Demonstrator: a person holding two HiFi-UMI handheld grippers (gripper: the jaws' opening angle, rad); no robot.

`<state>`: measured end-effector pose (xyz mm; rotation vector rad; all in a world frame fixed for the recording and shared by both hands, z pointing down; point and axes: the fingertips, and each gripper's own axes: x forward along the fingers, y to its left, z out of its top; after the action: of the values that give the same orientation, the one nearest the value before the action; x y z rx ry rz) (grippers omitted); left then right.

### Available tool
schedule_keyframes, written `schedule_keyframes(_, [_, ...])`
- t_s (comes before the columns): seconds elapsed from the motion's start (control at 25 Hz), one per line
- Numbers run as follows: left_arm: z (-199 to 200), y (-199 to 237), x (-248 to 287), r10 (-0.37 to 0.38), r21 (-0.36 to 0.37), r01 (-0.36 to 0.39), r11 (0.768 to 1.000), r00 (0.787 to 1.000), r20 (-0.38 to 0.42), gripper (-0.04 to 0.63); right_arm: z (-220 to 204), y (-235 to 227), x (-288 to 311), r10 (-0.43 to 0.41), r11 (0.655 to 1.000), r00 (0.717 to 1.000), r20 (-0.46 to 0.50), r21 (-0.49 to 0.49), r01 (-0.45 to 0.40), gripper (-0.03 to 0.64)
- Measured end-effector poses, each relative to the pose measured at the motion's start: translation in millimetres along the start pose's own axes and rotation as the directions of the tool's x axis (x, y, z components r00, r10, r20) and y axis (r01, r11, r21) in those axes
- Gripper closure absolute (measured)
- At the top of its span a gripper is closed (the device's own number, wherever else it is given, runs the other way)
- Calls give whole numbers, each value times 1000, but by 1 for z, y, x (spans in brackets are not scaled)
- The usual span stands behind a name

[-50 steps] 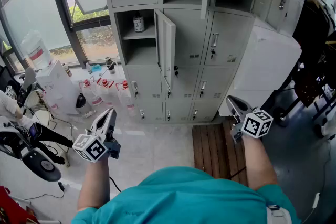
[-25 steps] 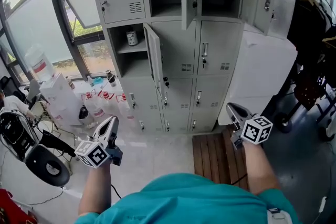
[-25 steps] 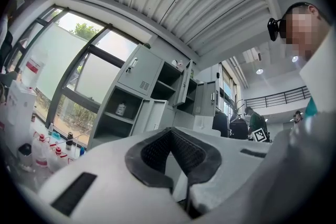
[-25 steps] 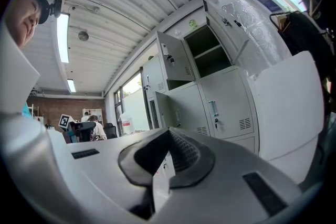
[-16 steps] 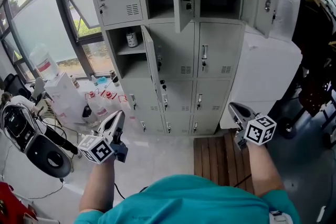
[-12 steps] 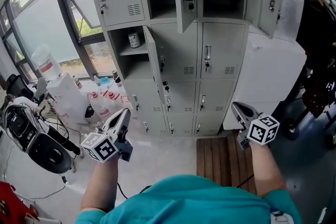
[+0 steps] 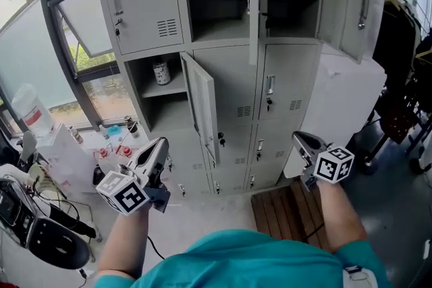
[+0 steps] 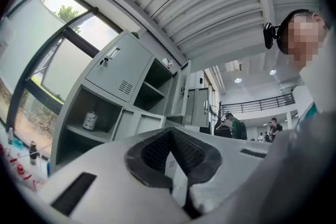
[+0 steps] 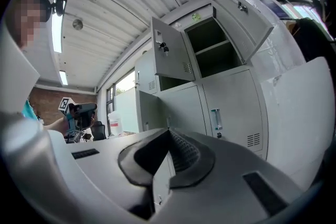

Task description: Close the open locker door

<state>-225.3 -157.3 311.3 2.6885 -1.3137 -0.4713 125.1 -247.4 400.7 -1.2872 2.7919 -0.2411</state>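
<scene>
A bank of grey lockers fills the head view. One middle-row door stands swung out towards me, baring a compartment with a small jar on its shelf. Two top-row doors also hang open. My left gripper is shut and empty, held low and left of the swung-out door, apart from it. In the left gripper view its jaws meet, aimed at the lockers. My right gripper, shut and empty too, is held in front of the lower right lockers; the right gripper view looks at the open top door.
A wooden pallet lies on the floor before the lockers. A white covered block stands right of them, with a dark rack beyond. At left are a window, a water jug, small bottles and black gear.
Both grippers have moved forward towards the lockers, the left one also rising. The lockers now look larger and nearer in the head view.
</scene>
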Motion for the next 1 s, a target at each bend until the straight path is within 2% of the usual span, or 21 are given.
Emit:
schedule_keyframes(0.2, [59, 32, 44, -125, 92, 130, 987, 991, -50, 595, 22, 14, 56, -55, 998, 998, 23, 7, 54, 627])
schedule_keyframes(0.4, [91, 21, 105, -188, 116, 195, 974, 980, -62, 595, 65, -5, 73, -66, 997, 996, 63, -21, 68, 627])
schedule_keyframes(0.6, [114, -25, 174, -182, 143, 186, 972, 982, -41, 595, 149, -32, 73, -27, 994, 994, 105, -101, 38, 627])
schedule_keyframes(0.76, [123, -67, 230, -159, 188, 169, 968, 985, -65, 594, 212, -47, 73, 4, 984, 992, 128, -176, 19, 627])
schedule_keyframes(0.88, [133, -83, 263, -99, 194, 107, 975, 994, -49, 580, 238, -54, 73, 16, 978, 990, 140, -210, 14, 627])
schedule_keyframes(1.0, [141, -96, 284, -47, 228, 56, 972, 998, -44, 526, 247, -53, 78, 49, 976, 990, 135, -217, -19, 627])
